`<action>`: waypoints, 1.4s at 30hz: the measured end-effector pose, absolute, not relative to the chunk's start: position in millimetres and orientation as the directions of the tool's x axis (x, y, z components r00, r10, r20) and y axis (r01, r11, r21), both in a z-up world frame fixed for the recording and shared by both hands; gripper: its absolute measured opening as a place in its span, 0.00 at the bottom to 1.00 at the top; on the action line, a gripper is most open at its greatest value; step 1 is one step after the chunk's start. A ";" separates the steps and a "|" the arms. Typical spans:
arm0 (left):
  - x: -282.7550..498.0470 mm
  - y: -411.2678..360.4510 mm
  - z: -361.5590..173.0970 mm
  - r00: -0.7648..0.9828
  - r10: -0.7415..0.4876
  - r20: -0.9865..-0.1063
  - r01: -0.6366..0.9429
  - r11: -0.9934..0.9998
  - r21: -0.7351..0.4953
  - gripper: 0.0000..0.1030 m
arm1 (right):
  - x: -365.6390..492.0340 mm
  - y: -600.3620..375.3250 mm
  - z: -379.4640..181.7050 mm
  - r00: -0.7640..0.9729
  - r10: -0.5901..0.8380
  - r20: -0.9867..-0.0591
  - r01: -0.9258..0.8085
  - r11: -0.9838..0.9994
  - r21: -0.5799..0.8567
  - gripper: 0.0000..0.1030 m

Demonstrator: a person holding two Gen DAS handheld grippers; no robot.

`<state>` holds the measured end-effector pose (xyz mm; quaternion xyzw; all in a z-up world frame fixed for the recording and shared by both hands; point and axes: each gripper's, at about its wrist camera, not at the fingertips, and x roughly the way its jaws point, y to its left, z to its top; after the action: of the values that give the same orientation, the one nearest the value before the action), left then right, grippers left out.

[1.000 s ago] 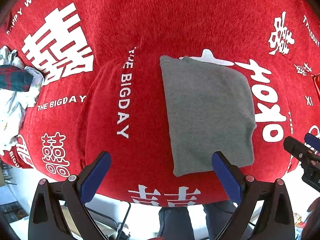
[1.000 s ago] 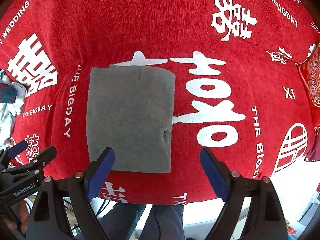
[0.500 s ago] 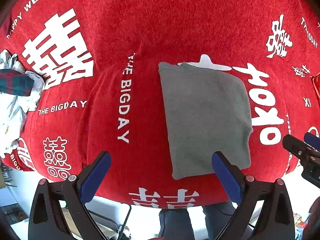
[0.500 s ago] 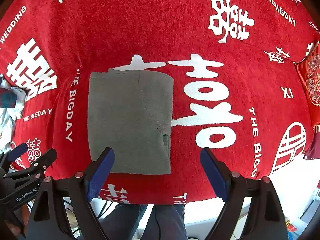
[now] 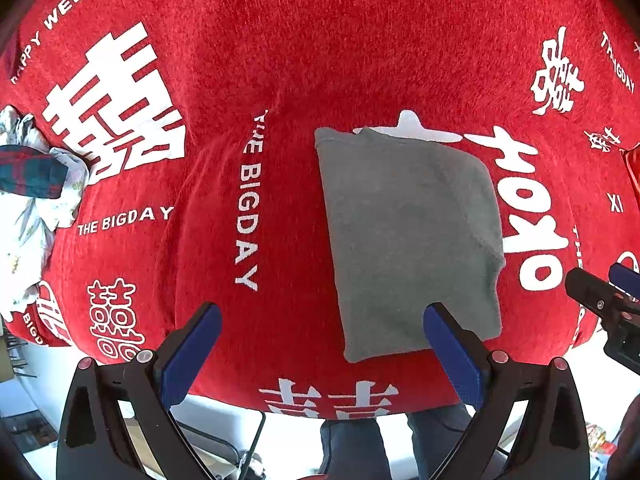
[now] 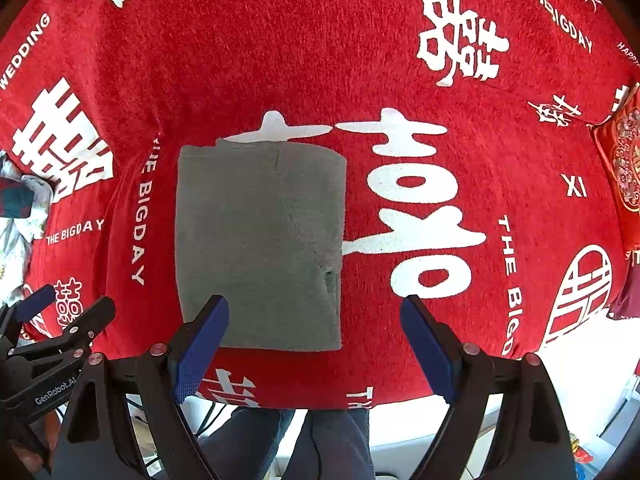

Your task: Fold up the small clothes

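At left frame edge clothes pile [image 5: 28, 208] cut off, folded grey garment [image 6: 260, 248] flat, both grippers [image 5: 320, 352] [image 6: 312, 344] spread, empty

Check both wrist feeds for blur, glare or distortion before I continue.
Left wrist view: sharp, evenly lit, strong fisheye bulge bends the grey folded garment and red cloth; corners vignette dark. Right wrist view: equally sharp, same bulge; floor below the table edge is overexposed white.

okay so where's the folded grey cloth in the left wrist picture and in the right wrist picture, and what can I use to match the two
Left wrist: the grey cloth lies right of centre, its near edge behind the right-hand finger.
Right wrist: the grey cloth lies left of centre, its near edge behind the left-hand finger.
Shared landmark: the white "THE BIGDAY" lettering on the red blanket, running just left of the cloth in both.
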<state>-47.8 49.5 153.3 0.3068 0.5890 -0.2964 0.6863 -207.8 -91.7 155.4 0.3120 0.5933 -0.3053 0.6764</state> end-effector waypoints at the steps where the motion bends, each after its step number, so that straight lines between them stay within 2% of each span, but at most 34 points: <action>1: -47.9 49.4 153.3 0.131 -0.045 -0.990 0.768 0.636 0.072 0.98 | -207.8 -91.8 155.5 0.110 -0.042 -0.993 0.783 0.619 0.060 0.87; 42: -50.1 51.0 155.3 0.131 -0.043 -0.990 0.761 0.645 0.073 0.98 | -210.8 -88.8 156.7 0.107 -0.041 -0.993 0.786 0.615 0.059 0.87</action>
<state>-50.1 51.0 155.3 0.3039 0.5909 -0.2921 0.6879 -210.8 -88.8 156.7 0.3137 0.5938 -0.3065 0.6746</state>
